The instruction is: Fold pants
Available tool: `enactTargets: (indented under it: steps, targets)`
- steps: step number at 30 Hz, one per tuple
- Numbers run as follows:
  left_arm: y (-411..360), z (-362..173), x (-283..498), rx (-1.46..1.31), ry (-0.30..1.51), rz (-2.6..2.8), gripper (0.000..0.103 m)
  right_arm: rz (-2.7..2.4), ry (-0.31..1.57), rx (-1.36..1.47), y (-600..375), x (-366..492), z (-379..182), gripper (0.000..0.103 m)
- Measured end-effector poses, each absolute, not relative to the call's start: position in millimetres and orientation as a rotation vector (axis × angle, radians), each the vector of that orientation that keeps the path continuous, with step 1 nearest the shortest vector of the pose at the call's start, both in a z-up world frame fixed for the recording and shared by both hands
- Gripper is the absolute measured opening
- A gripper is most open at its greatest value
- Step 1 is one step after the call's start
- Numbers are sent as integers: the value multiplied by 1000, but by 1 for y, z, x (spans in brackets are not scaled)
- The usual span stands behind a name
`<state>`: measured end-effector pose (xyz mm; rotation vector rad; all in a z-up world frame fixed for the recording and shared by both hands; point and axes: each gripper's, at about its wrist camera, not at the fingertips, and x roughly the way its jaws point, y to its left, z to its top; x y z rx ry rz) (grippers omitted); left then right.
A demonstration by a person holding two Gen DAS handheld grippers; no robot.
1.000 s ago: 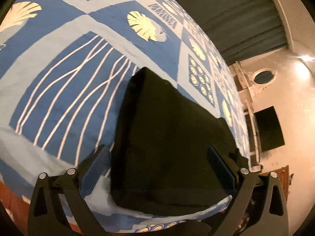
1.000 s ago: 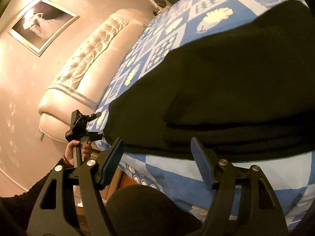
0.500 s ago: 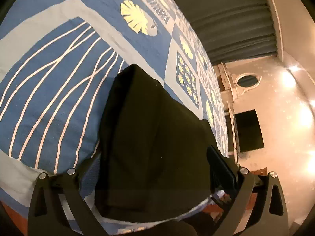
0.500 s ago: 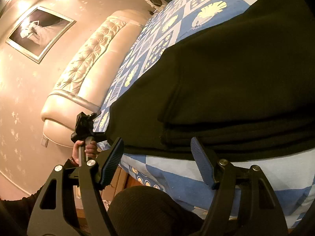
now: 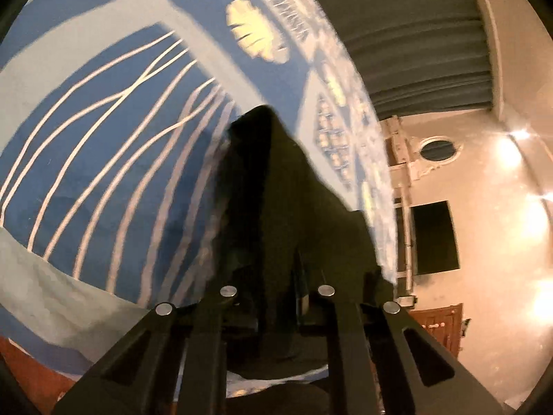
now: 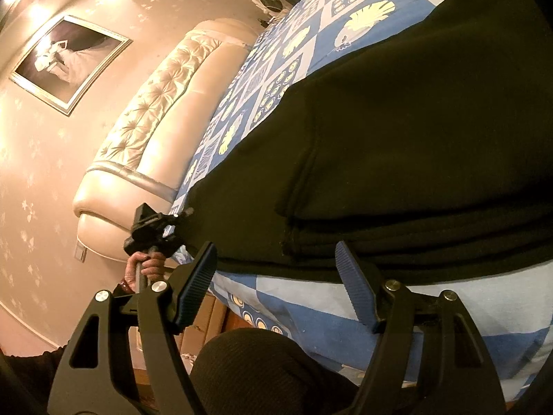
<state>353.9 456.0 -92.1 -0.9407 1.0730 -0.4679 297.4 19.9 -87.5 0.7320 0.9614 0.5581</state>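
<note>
Several layers of the black pants (image 6: 414, 159) already lie stacked on the blue patterned bed (image 6: 432, 304), so folding looks well along. The left claw (image 5: 276, 297) is clamped on one end, raising it; the right claw (image 6: 276, 276) hovers with fingers apart near the front edge.

No words, numbers, brands or signs can be read in either view. The bedspread (image 5: 103, 110) beyond the left claw carries only shell shapes, wavy lines and a blurred zigzag square that does not resolve into letters. The framed picture (image 6: 69, 64), up and left of the right claw, bears no caption.
</note>
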Motion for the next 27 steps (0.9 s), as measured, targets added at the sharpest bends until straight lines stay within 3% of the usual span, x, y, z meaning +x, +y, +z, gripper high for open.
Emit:
enactTargets:
  steps: [14,22,27]
  targets:
    - [339,41,356,-723,967,-681,13,558,933,755,15,295,-88,71]
    - [231,72,354,-567,993,-777,13,554,902,793,8,289,-88,71]
    - [164,57,357,-487,1050,-802,13,548,875,826,3,287,-89,71]
